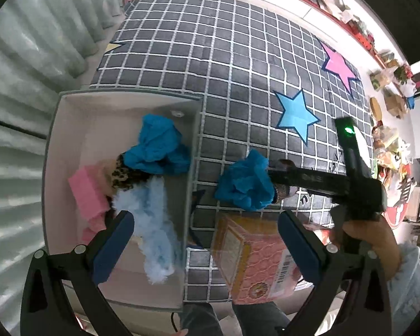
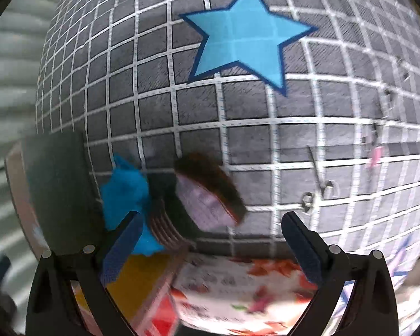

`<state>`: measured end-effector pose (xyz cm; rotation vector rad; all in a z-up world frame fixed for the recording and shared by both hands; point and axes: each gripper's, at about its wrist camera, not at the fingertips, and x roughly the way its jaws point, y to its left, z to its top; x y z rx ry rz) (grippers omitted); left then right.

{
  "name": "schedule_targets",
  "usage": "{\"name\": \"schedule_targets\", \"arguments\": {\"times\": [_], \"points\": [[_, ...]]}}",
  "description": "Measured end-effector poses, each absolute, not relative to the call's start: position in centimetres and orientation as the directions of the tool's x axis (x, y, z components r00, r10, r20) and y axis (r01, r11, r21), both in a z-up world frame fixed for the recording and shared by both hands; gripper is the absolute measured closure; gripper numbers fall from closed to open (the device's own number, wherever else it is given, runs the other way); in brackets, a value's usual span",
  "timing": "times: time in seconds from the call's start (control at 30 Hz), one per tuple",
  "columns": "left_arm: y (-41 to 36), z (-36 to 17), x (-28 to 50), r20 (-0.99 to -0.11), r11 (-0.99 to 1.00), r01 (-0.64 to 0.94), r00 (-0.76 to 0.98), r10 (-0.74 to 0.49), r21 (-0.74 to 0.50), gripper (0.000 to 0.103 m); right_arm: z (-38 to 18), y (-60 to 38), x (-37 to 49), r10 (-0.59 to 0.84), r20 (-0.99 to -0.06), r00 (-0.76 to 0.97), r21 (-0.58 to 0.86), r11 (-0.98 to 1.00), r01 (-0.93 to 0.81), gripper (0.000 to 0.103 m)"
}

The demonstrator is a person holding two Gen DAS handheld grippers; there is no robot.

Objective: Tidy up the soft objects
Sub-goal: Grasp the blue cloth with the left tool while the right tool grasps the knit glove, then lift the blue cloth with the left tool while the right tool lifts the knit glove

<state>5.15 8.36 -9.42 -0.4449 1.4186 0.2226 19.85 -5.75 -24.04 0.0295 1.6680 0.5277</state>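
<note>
A grey open box [image 1: 191, 151] on the left holds a crumpled blue cloth [image 1: 159, 148], a pale blue fluffy piece [image 1: 154, 224], a leopard-print item [image 1: 123, 176] and a pink sponge [image 1: 86, 193]. A second blue cloth [image 1: 245, 183] lies on the checked mat just right of the box; it also shows in the right wrist view [image 2: 126, 193]. My left gripper [image 1: 205, 245] is open, low over the box's right wall. My right gripper [image 2: 211, 240] is open; in the left wrist view its fingers [image 1: 282, 179] reach to the blue cloth. A brown and lilac object [image 2: 207, 193] lies blurred between its fingers.
A grey checked mat [image 1: 238, 70] with a blue star [image 1: 296, 113] and a pink star [image 1: 338, 64] covers the floor. A pink and orange carton [image 1: 254, 257] lies near the front, also in the right wrist view [image 2: 238, 288]. Cluttered shelves [image 1: 383, 70] line the right; a curtain [image 1: 28, 70] hangs left.
</note>
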Motion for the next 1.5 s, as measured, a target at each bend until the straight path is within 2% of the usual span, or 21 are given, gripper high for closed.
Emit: {"name": "schedule_targets", "arguments": {"times": [0.13, 0.23, 0.37, 0.47, 0.7, 0.9, 1.03, 1.17, 1.2, 1.23, 1.27, 1.5], "points": [[6.7, -9.5, 6.7, -0.987, 0.916, -0.378, 0.124, -0.097, -0.137, 0.0, -26.0, -4.5, 20.1, 0.326, -0.914, -0.243, 0.387, 0.88, -0.277, 0.003], [5.8, -9.8, 8.1, -0.99, 0.921, -0.367, 0.104, -0.095, -0.127, 0.0, -27.1, -4.7, 19.8, 0.358, -0.894, -0.268, 0.424, 0.871, -0.249, 0.03], [4.9, -11.0, 10.0, -0.99, 0.92, -0.367, 0.059, -0.126, -0.139, 0.0, -28.1, -6.5, 19.7, 0.41, -0.866, -0.286, 0.476, 0.85, -0.226, 0.043], [3.7, -12.8, 11.9, -0.991, 0.93, -0.35, -0.018, -0.132, -0.117, 0.0, -28.2, -8.6, 19.9, 0.477, -0.827, -0.298, 0.537, 0.826, -0.169, 0.049], [0.6, -17.3, 15.4, -0.972, 0.973, -0.228, -0.218, -0.085, -0.034, 0.0, -27.3, -14.9, 22.5, 0.487, -0.844, -0.226, 0.518, 0.848, -0.11, 0.049], [-0.3, -23.2, 17.1, -0.901, 0.982, -0.187, -0.423, -0.1, -0.021, 0.0, -27.5, -21.5, 23.9, 0.436, -0.886, -0.158, 0.453, 0.887, -0.088, 0.049], [-0.6, -26.2, 16.8, -0.852, 0.989, -0.146, -0.52, -0.059, 0.02, 0.0, -27.6, -23.6, 23.8, 0.469, -0.872, -0.141, 0.479, 0.877, -0.039, 0.037], [-0.8, -28.5, 16.0, -0.809, 0.991, -0.125, -0.587, -0.039, 0.042, 0.0, -27.1, -24.4, 23.8, 0.468, -0.874, -0.128, 0.476, 0.878, -0.042, 0.036], [-0.8, -28.8, 15.8, -0.804, 0.992, -0.12, -0.594, -0.034, 0.047, 0.0, -27.2, -23.9, 23.6, 0.465, -0.876, -0.125, 0.473, 0.88, -0.043, 0.033], [-0.8, -29.1, 15.7, -0.8, 0.992, -0.115, -0.599, -0.028, 0.051, 0.0, -27.1, -24.2, 23.6, 0.463, -0.878, -0.121, 0.471, 0.881, -0.045, 0.024], [-0.8, -29.4, 15.6, -0.794, 0.993, -0.108, -0.607, -0.021, 0.056, 0.0, -27.0, -22.5, 23.6, 0.459, -0.881, -0.111, 0.466, 0.884, -0.044, 0.021], [-1.6, -31.7, 15.5, -0.764, 0.995, -0.065, -0.645, 0.012, 0.071, 0.004, -27.9, -21.1, 24.1, 0.445, -0.887, -0.128, 0.453, 0.89, -0.045, 0.021]]}}
